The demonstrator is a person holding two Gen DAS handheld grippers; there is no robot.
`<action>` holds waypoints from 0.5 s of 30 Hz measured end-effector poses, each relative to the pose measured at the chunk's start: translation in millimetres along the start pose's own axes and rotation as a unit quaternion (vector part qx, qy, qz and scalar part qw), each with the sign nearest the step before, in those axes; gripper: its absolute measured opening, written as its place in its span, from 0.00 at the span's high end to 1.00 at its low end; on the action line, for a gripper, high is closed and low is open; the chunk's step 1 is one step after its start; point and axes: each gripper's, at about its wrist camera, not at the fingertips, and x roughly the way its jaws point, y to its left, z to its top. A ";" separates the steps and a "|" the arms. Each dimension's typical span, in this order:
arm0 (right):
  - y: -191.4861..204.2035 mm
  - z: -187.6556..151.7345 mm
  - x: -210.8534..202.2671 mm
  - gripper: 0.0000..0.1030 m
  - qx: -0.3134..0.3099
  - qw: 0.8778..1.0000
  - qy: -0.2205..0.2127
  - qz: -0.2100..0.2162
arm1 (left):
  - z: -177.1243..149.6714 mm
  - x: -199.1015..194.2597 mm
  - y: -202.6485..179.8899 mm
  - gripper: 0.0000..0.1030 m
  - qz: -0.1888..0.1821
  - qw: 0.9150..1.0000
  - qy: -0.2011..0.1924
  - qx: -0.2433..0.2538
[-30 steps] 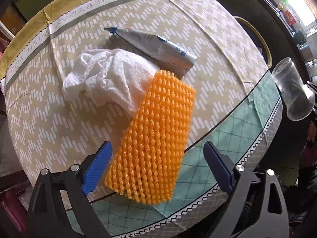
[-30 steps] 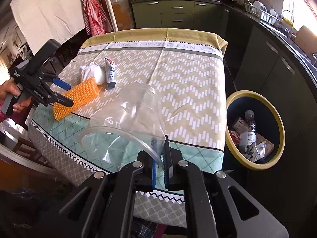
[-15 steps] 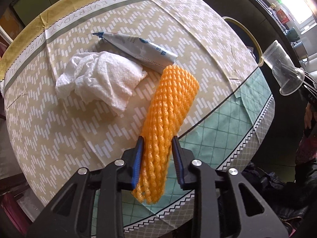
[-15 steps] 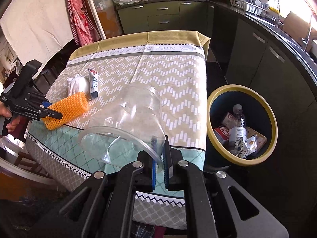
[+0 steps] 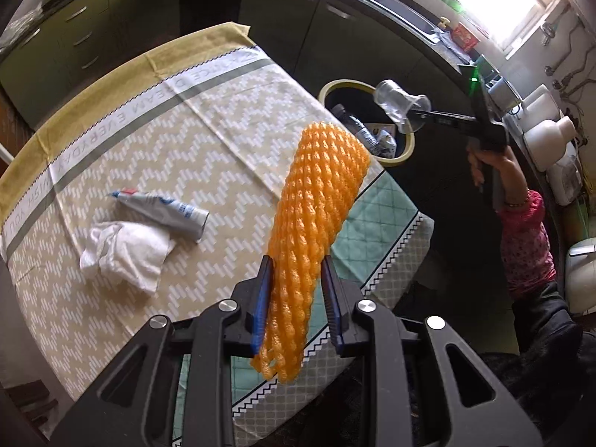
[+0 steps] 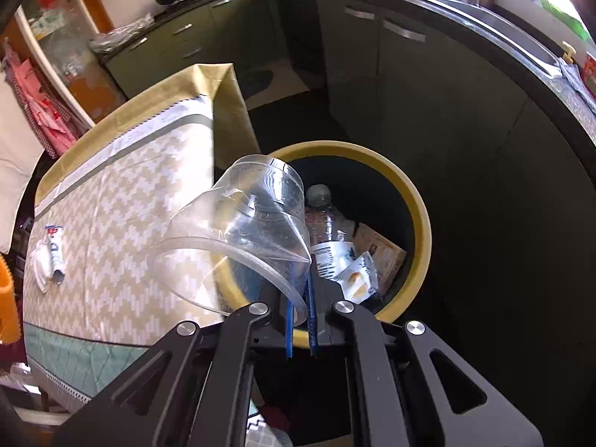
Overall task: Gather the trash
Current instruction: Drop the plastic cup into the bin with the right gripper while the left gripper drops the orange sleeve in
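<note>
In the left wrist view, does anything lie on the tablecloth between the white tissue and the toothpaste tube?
Nothing: in the left wrist view the crumpled white tissue lies right against the toothpaste tube, with no bare cloth or other item visible between them.

Clothed table (image 5: 231, 119), toothpaste tube (image 5: 164, 213), crumpled tissue (image 5: 124, 255)

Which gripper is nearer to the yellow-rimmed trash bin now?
Right. The right gripper holds the clear cup directly above the bin; the left gripper, holding the orange foam net, is above the table.
</note>
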 end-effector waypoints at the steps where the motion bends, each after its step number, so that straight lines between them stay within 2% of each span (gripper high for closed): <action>1: -7.6 4.5 9.9 0.93 0.009 1.000 0.004 -0.007 | 7.7 5.5 -8.3 0.75 -0.005 1.000 0.003 0.005; 4: -32.4 19.6 43.2 0.90 0.037 0.999 0.030 -0.014 | 33.5 21.0 -33.4 0.75 -0.011 0.999 0.010 0.031; 6: -45.0 25.4 61.4 0.61 0.040 0.997 0.054 -0.031 | 52.4 34.4 -49.4 0.75 -0.020 0.999 0.016 0.046; 9: -58.8 20.0 54.2 0.60 0.049 0.997 0.036 -0.038 | 83.9 56.6 -72.3 0.75 -0.037 0.997 0.022 0.064; 15: -72.7 -19.8 -8.4 0.60 0.047 0.999 -0.011 0.004 | 152.9 120.5 -112.1 0.75 -0.071 0.994 0.043 0.065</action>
